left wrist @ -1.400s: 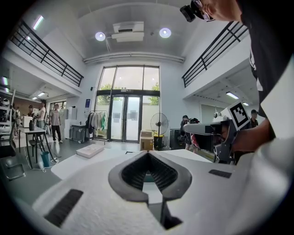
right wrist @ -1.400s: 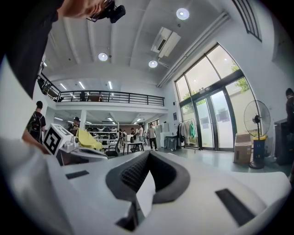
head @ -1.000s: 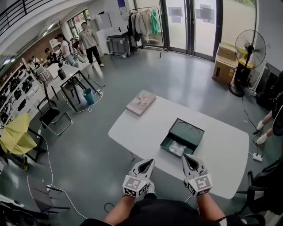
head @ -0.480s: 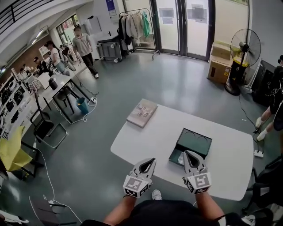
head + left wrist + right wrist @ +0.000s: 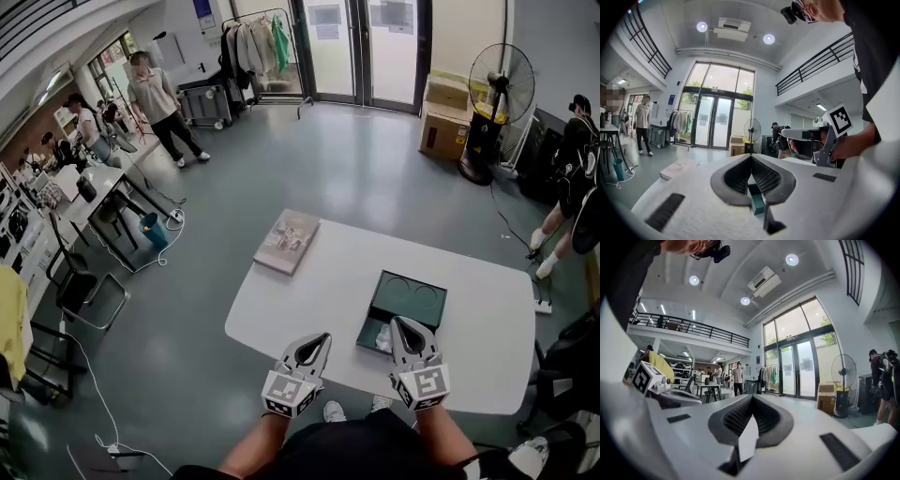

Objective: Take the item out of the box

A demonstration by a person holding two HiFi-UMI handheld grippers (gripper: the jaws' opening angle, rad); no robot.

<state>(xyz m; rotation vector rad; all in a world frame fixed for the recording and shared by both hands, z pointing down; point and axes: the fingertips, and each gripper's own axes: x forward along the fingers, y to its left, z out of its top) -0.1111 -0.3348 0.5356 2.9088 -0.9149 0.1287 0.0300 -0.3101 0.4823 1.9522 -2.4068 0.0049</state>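
Grey-padded jaws are meeting at their tips on the left gripper [image 5: 321, 340] and the right gripper [image 5: 404, 325], and neither is holding anything. Nothing is out yet: the white item [image 5: 382, 338] is lying in the near end of the green box [image 5: 412, 302], at the right gripper's 9 o'clock. The box is running 7 to 1 o'clock; the item's own axis is too hidden to tell.

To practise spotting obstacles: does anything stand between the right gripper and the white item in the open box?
Nothing visible does. The box is open, and the white item lies uncovered at its near end, right beside the shut right gripper in the head view.
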